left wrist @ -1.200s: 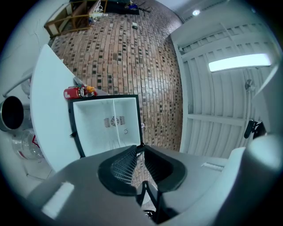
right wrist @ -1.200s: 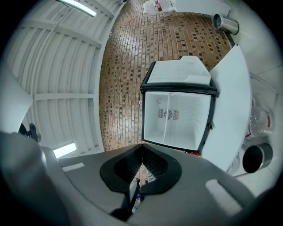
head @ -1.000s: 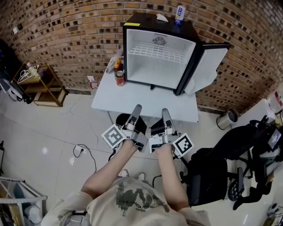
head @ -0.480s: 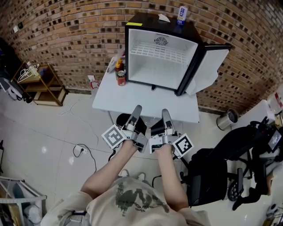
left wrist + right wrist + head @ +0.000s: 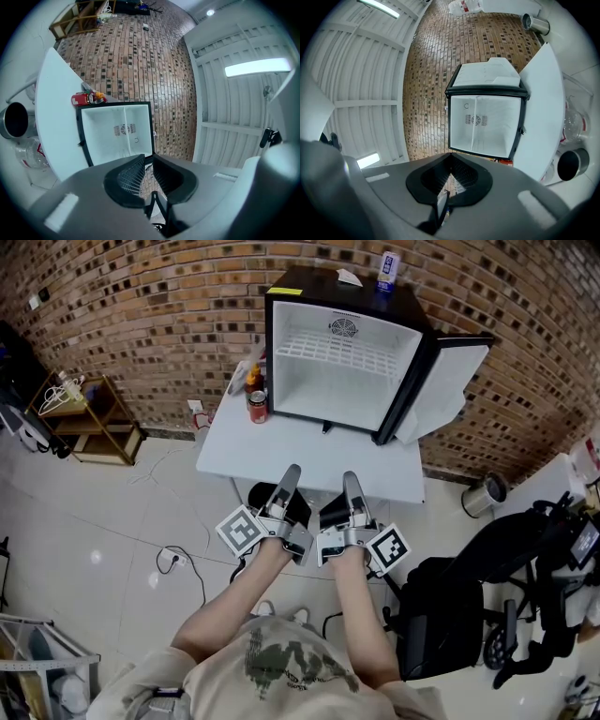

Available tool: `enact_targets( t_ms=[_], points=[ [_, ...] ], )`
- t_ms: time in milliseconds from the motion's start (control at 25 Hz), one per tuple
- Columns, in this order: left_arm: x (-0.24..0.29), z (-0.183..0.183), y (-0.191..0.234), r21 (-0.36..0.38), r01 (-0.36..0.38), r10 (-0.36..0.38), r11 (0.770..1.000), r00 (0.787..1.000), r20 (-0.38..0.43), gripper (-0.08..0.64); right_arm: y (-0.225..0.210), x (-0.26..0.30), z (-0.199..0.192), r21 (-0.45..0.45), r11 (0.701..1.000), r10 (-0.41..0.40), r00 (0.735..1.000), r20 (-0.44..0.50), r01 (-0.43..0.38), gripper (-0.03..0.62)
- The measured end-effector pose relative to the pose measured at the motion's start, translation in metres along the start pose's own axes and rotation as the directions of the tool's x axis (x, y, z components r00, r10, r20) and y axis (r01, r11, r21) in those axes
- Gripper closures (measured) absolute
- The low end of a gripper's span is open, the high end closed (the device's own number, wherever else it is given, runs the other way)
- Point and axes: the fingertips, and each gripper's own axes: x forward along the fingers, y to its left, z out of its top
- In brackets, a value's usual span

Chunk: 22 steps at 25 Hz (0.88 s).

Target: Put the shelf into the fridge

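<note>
The black mini fridge point(image 5: 281, 296) stands open on the white table point(image 5: 281, 451), its door point(image 5: 445, 381) swung out to the right. A white wire shelf point(image 5: 339, 351) lies flat inside, high in the white compartment. My left gripper point(image 5: 292, 470) and right gripper point(image 5: 349, 476) hover side by side at the table's front edge, well short of the fridge. Both are shut and hold nothing. The left gripper view shows the left gripper point(image 5: 146, 157) pointing at the fridge point(image 5: 117, 133). The right gripper point(image 5: 450, 155) points at the fridge point(image 5: 485, 122) too.
A red can and bottles point(image 5: 254, 401) stand on the table left of the fridge. A can point(image 5: 383, 270) and a paper sit on the fridge top. A wooden rack point(image 5: 84, 418) is at far left, a metal bin point(image 5: 484, 491) and black chairs point(image 5: 441, 615) at right.
The head view has drifted very slightly. Both grippers stay in the same place, still shut.
</note>
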Motion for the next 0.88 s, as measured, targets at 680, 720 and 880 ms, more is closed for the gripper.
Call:
enact_targets(
  t_ms=[680, 720, 880],
  points=[
    [0.0057, 0.0039, 0.0012, 0.001, 0.006, -0.006, 1.0, 1.0, -0.004, 0.529, -0.0049, 0.0031, -0.0012, 0.009, 1.0, 0.005, 1.0, -0.003, -0.005, 0.592],
    [0.0061, 0.0039, 0.0019, 0.003, 0.004, -0.004, 1.0, 1.0, -0.006, 0.529, -0.0055, 0.003, -0.0011, 0.005, 1.0, 0.003, 1.0, -0.004, -0.003, 0.592],
    [0.0066, 0.0026, 0.0027, 0.0, 0.004, -0.004, 1.0, 1.0, -0.011, 0.529, -0.0043, 0.0034, -0.002, 0.0, 1.0, 0.009, 1.0, -0.011, -0.009, 0.592]
  ],
)
